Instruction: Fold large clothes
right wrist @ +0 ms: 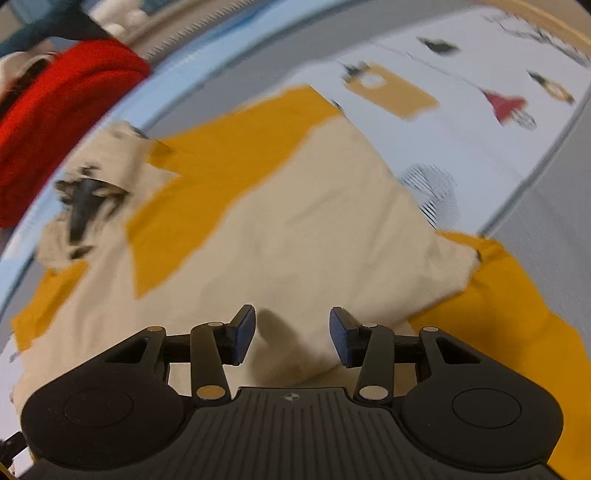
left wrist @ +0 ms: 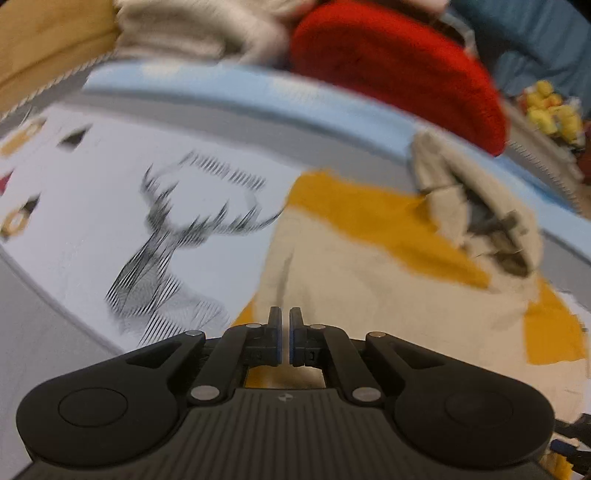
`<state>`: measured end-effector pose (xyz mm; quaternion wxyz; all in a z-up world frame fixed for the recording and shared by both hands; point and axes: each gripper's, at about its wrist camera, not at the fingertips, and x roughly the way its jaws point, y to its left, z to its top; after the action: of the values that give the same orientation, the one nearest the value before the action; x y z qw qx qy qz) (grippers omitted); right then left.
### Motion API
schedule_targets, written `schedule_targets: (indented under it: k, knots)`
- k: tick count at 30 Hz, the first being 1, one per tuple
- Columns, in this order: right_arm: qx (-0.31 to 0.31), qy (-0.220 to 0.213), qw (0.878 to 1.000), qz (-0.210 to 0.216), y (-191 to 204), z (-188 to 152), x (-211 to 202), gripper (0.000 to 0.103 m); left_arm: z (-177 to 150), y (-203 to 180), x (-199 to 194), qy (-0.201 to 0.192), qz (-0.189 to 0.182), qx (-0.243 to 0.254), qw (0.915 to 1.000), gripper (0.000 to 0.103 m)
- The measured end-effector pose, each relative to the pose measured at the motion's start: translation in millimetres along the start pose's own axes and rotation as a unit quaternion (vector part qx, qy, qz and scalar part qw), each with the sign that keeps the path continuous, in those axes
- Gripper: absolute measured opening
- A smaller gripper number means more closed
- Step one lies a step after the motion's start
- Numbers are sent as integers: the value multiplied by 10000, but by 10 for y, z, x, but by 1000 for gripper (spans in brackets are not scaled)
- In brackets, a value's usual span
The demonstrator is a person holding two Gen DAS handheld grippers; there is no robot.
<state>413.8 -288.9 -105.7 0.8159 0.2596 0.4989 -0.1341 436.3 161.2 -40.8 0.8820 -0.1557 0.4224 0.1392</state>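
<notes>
A large beige and mustard-yellow garment (left wrist: 369,266) lies partly folded on a printed bedsheet; it also shows in the right wrist view (right wrist: 295,229). Its beige hood with a dark print (left wrist: 480,206) lies at the far end and also shows in the right wrist view (right wrist: 88,199). My left gripper (left wrist: 285,332) is shut with nothing visibly between the pads, just above the garment's left edge. My right gripper (right wrist: 291,332) is open and empty, close above a beige fold. Both views are motion-blurred.
The bedsheet (left wrist: 92,221) carries a black deer drawing and small coloured figures (right wrist: 391,92). A red garment (left wrist: 399,70) and a beige knitted pile (left wrist: 192,29) lie beyond the light blue sheet border (left wrist: 258,88). Yellow soft toys (left wrist: 550,107) sit at the far right.
</notes>
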Motion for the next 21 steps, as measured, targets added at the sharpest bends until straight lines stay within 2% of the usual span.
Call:
schedule_targets:
  k: [2, 4, 6, 9, 11, 12, 17, 21]
  knots:
    - [21, 13, 10000, -75, -28, 5, 21, 46, -14, -49, 43, 62, -270, 113, 9996, 6]
    - [-13, -37, 9999, -116, -16, 8, 4, 46, -83, -14, 302, 752, -488, -66, 9960, 10]
    - [-44, -100, 9999, -134, 7, 5, -25, 46, -190, 70, 513, 1298, -381, -325, 9903, 11]
    - [-221, -239, 9994, -110, 66, 22, -81, 47, -149, -24, 422, 1075, -292, -38, 9938, 13]
    - [-363, -368, 9986, -94, 116, 40, -140, 47, -99, -101, 282, 753, -330, 180, 9965, 28]
    - [-478, -436, 9979, -86, 152, 50, -183, 47, -95, -115, 243, 677, -352, 220, 9968, 31]
    - [-1051, -781, 9914, -77, 297, 37, -414, 47, -142, -198, 125, 651, -362, 284, 9968, 31]
    - [-1309, -977, 9865, -72, 334, 10, -599, 47, -143, -269, -111, 377, -354, 381, 9979, 31]
